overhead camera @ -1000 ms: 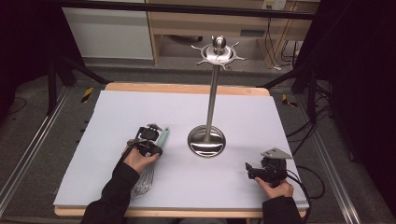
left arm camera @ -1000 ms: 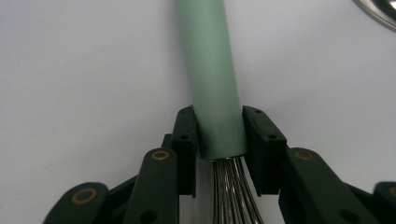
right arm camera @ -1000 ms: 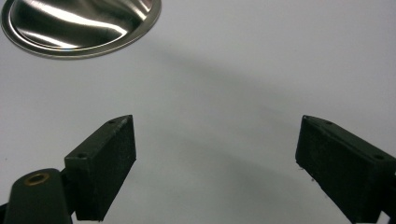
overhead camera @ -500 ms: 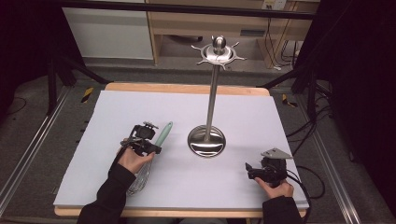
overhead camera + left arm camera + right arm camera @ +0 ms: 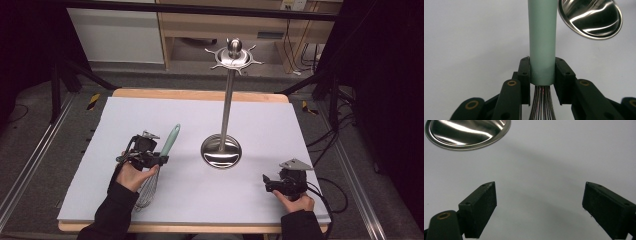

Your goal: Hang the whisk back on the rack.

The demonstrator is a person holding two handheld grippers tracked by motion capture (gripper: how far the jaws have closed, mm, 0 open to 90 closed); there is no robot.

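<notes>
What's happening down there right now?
Left tool shut on whisk handle. Right tool open, empty. Stand between them, untouched.

Lab: dark frame rails [image 5: 210, 10], floor cables [image 5: 335, 135].

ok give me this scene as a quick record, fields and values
surface: white mat on a wooden table
stand: steel utensil stand, upright, round base near mat centre
whisk: green handle, wires toward the person
left gripper: jaws shut on whisk handle just above the wires
right gripper: jaws open, holding nothing, low over the mat right of the stand
</notes>
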